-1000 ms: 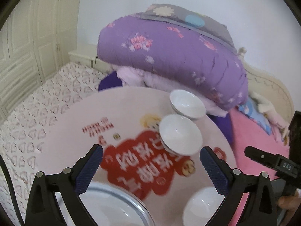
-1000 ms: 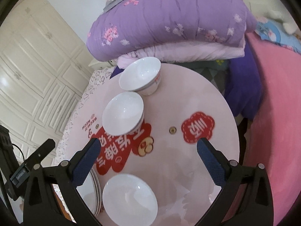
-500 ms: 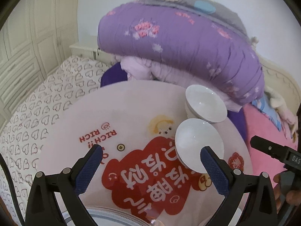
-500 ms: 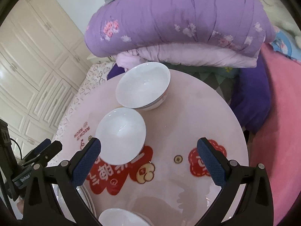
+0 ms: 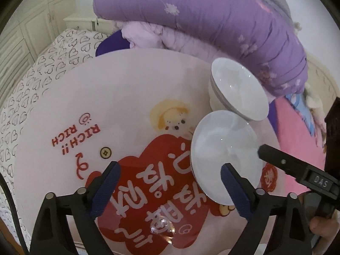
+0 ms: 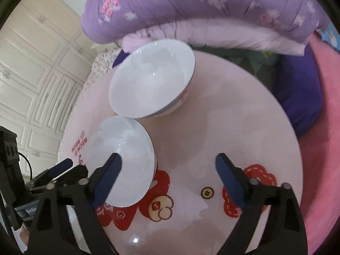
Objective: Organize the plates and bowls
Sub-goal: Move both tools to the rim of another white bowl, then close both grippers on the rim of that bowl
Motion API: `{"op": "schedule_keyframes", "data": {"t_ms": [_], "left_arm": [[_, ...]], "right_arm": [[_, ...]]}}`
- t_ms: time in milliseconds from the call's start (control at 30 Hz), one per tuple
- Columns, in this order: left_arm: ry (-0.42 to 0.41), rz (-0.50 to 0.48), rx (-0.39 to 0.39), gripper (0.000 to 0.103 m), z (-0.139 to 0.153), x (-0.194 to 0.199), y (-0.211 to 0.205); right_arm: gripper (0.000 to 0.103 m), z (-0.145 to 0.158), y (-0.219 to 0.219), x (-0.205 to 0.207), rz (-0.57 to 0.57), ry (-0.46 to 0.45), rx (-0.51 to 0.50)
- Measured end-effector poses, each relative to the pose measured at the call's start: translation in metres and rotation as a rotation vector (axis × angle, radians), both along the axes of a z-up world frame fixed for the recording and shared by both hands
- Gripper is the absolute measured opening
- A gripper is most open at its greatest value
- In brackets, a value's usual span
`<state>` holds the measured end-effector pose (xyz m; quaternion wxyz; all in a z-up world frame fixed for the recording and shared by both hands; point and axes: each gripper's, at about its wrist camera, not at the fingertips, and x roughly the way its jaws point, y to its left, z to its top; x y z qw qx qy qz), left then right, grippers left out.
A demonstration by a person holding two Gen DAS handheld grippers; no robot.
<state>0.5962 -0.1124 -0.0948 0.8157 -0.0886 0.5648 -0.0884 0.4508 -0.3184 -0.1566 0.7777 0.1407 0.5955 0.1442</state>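
Two white bowls stand on a round pink table (image 5: 127, 89) with red print. The far bowl (image 5: 238, 91) (image 6: 153, 80) has a blue rim line; the near bowl (image 5: 225, 155) (image 6: 121, 159) sits just in front of it. My left gripper (image 5: 171, 191) hovers over the red print with its jaws closing and nothing pressed; its right fingertip (image 5: 233, 191) overlaps the near bowl's front edge. My right gripper (image 6: 169, 179) is also closing with only bare table in the gap, and its left fingertip (image 6: 108, 178) lies over the near bowl. Each gripper shows in the other's view.
A purple quilt pile (image 5: 212, 21) lies right behind the table. Pink bedding (image 6: 323, 127) runs along the right side. A heart-patterned sheet (image 5: 31, 74) and cream wardrobe doors (image 6: 31, 74) are on the left. A hand (image 5: 323, 227) holds the right gripper's handle.
Both grippers came forward and down toward the two bowls, which now look larger. The plate stack and the nearest bowl slid out of view below. Both pairs of jaws narrowed a little.
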Motion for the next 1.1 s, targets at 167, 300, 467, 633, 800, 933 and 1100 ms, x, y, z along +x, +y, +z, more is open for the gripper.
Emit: {"op": "schedule_keyframes", "data": {"t_ms": [167, 300, 467, 633, 800, 933, 1100], "left_arm": [[0.054, 0.0, -0.035, 0.072, -0.015, 0.012, -0.005], [0.08, -0.006, -0.064, 0.059, -0.023, 0.022, -0.008], [0.127, 0.012, -0.132, 0.04, -0.038, 0.03, -0.007], [0.123, 0.019, -0.16, 0.02, -0.042, 0.034, -0.005], [0.112, 0.021, -0.164, 0.008, -0.041, 0.034, -0.01], [0.11, 0.025, -0.165, 0.007, -0.041, 0.029, -0.009], [0.095, 0.02, -0.16, 0.007, -0.032, 0.018, -0.009]], "right_arm": [[0.07, -0.006, 0.006, 0.004, 0.016, 0.018, 0.014], [0.047, -0.008, 0.013, 0.004, 0.04, 0.035, 0.013], [0.038, -0.013, 0.016, 0.005, 0.043, 0.052, 0.018], [0.011, -0.019, 0.02, 0.009, 0.044, 0.065, 0.022], [0.006, -0.018, 0.022, 0.008, 0.051, 0.046, 0.013], [0.006, -0.016, 0.023, 0.002, 0.05, 0.043, 0.009], [0.006, -0.008, 0.026, -0.008, 0.05, 0.031, 0.0]]}}
